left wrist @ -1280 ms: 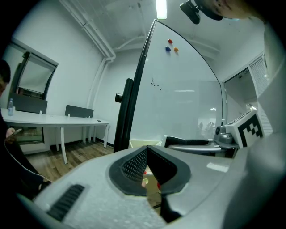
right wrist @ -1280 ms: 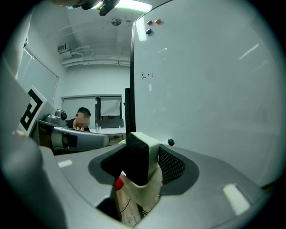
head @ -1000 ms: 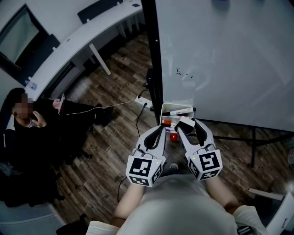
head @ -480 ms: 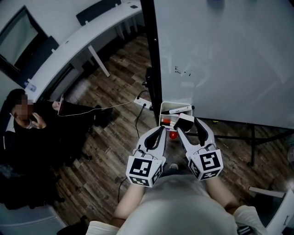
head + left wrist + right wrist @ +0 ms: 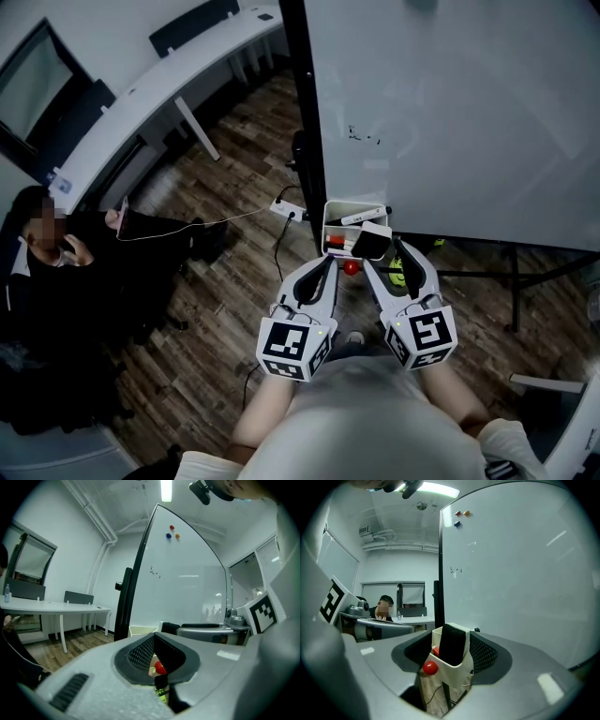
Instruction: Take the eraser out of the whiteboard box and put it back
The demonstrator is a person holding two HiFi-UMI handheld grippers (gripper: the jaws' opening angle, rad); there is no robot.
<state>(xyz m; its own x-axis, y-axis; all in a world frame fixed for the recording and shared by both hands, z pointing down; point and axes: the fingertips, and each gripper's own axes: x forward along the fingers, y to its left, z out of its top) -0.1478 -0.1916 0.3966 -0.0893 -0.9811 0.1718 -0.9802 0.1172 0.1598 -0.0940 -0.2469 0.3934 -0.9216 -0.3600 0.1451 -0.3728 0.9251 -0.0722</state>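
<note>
The person wears a pale grey top [image 5: 361, 427]. What look like white sleeve ends [image 5: 506, 441] show at 5 and 7 o'clock in the head view, and the forearms are bare. Each hand carries a tool with a smooth light grey shell: the left gripper [image 5: 325, 263] and the right gripper [image 5: 385, 255]. The fingers [image 5: 485, 653] are lined with black mesh-textured pads. At each tool's 6 o'clock end sits a cube [image 5: 295, 347] with black-and-white square markers. The right gripper's jaws have just been closing slightly, with the eraser [image 5: 373, 241] between them.
</note>
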